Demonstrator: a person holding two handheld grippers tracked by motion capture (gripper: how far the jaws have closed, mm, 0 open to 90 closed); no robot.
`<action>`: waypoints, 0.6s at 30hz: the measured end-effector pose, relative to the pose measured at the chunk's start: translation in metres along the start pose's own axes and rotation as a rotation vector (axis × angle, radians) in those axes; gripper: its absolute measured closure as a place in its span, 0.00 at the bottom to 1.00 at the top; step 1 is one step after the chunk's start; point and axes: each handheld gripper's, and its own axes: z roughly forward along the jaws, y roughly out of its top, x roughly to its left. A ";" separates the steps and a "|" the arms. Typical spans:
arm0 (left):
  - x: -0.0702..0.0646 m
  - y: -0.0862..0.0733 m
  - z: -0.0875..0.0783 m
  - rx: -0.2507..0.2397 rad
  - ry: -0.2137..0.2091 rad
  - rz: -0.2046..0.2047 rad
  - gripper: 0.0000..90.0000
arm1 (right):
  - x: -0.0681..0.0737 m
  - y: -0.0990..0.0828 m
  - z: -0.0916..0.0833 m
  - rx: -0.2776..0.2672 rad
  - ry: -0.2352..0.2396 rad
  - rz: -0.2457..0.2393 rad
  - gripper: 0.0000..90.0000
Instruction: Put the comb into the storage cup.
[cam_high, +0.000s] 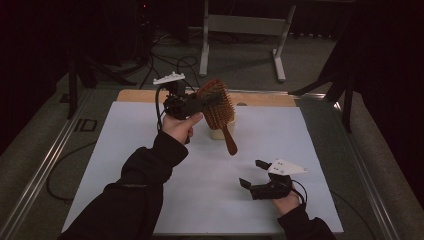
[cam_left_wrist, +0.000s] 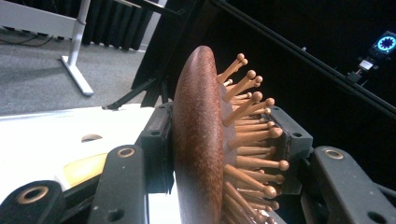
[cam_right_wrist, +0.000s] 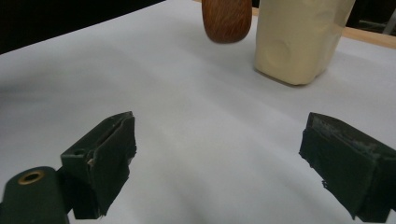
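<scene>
Left hand-held gripper (cam_high: 204, 103) grasps a wooden hairbrush (cam_high: 219, 111) above a cream cup (cam_high: 220, 131) near the surface's (cam_high: 125, 150) far edge; right hand-held gripper (cam_high: 252, 176) released.

Wooden hairbrush (cam_high: 218, 111) (bristled paddle head), lifted, handle slanting down, beside cream cup (cam_high: 218, 131)

Dim room, dark surround; white sheet (cam_high: 210, 185) brightest, mild glare; gripper views soft, near parts blurred
</scene>
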 end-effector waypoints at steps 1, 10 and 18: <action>0.001 0.001 0.001 0.001 0.006 0.004 0.57 | 0.000 -0.001 0.000 0.003 0.000 -0.001 0.11; 0.010 0.014 0.006 -0.020 0.040 0.005 0.57 | -0.001 -0.002 -0.001 0.005 0.010 0.002 0.11; 0.017 0.026 0.014 -0.041 0.063 0.006 0.57 | -0.001 -0.001 -0.002 -0.002 0.012 0.006 0.11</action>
